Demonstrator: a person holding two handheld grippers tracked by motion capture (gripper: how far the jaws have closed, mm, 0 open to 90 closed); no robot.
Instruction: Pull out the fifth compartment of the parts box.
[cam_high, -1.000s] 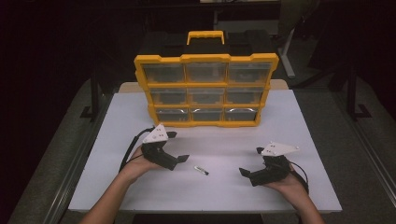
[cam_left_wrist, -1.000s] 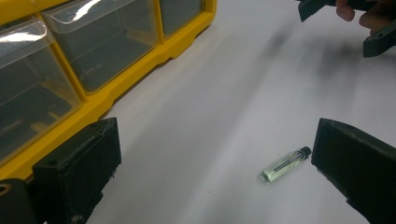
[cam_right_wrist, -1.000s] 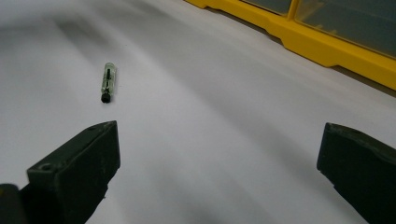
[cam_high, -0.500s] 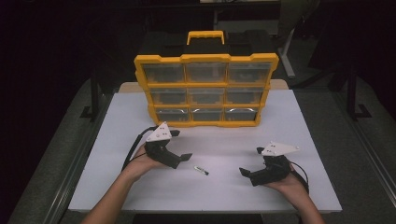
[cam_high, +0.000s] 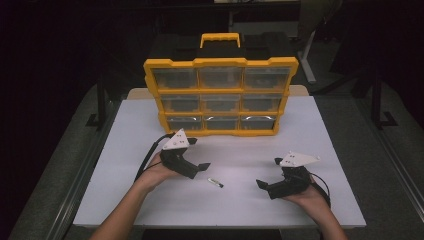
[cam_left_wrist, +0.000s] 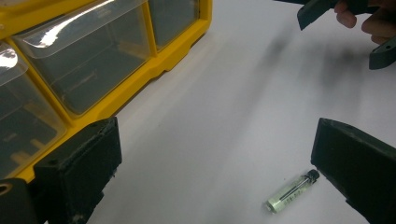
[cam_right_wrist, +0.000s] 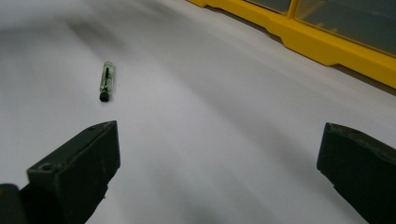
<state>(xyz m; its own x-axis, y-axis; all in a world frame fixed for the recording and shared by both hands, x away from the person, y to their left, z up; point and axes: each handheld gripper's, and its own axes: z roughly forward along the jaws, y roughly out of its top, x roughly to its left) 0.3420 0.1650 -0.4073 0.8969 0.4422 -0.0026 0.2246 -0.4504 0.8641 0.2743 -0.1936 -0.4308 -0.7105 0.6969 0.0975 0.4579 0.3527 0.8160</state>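
Left claw (cam_left_wrist: 215, 177) wide, vial (cam_left_wrist: 292, 191) just beside

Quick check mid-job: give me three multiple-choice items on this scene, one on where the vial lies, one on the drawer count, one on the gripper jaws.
1. Where does the vial lie?
A. in a drawer
B. on the white table between the grippers
C. in a jaw

2. How many clear drawers front the yellow organizer?
A. six
B. nine
C. twelve

3. How do the left gripper and right gripper stand?
A. both open
B. both shut
C. one shut

Key: B, it rests bare on the tabletop; B, three rows of three; A, the jaws stand wide apart, holding nothing.
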